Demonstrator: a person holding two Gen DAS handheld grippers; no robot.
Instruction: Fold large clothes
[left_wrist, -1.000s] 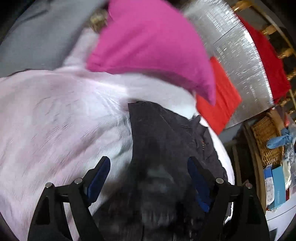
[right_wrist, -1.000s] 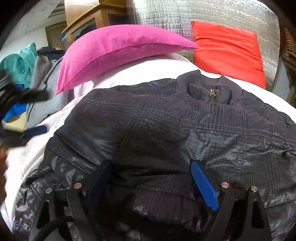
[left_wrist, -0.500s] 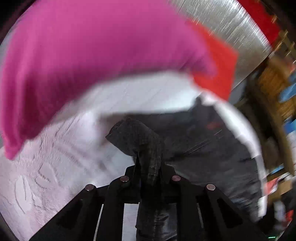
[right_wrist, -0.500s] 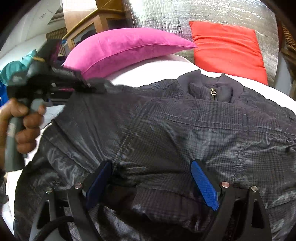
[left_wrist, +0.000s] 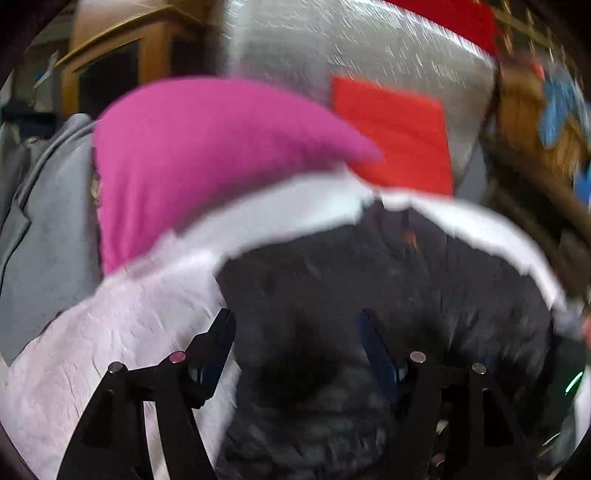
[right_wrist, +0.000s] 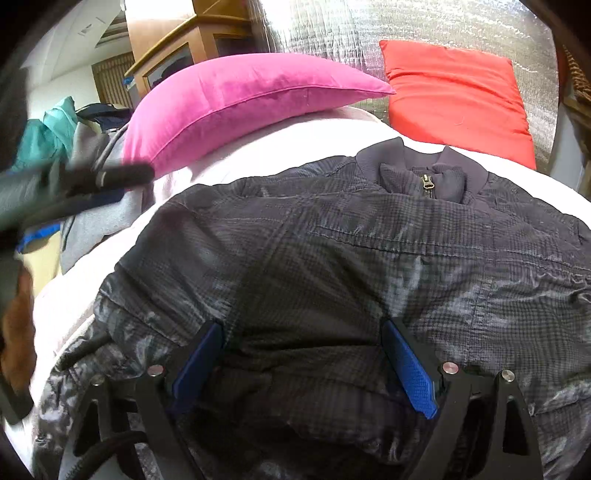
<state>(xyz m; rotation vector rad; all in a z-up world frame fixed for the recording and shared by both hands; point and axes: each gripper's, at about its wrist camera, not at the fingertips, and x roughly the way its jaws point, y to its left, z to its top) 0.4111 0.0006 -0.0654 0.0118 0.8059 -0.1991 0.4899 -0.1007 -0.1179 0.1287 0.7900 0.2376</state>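
A dark checked jacket (right_wrist: 351, 258) lies spread on the bed, its zipped collar (right_wrist: 426, 181) toward the pillows. My right gripper (right_wrist: 302, 326) stands open low over the jacket's lower part, its blue pads apart and not pinching the cloth. My left gripper (left_wrist: 295, 317) hovers over the jacket's (left_wrist: 369, 280) left edge. Its jaws are opening, with only the fabric lying beneath them and nothing pinched. In the right wrist view the left gripper (right_wrist: 129, 184) shows blurred at the far left, off the jacket, held by a person's hand (right_wrist: 14, 332).
A pink pillow (right_wrist: 240, 96) and a red pillow (right_wrist: 454, 99) lean at the bed's head against a silver foil panel (right_wrist: 332, 33). A grey garment (left_wrist: 48, 221) and teal clothes (right_wrist: 48, 136) lie left of the bed. A wicker basket (left_wrist: 528, 122) stands to the right. The pale sheet (left_wrist: 110, 332) shows left of the jacket.
Half a second ago my left gripper was shut on a fold of the jacket's left shoulder. It has since let go, opened and drawn back to the left. The right gripper has not moved.
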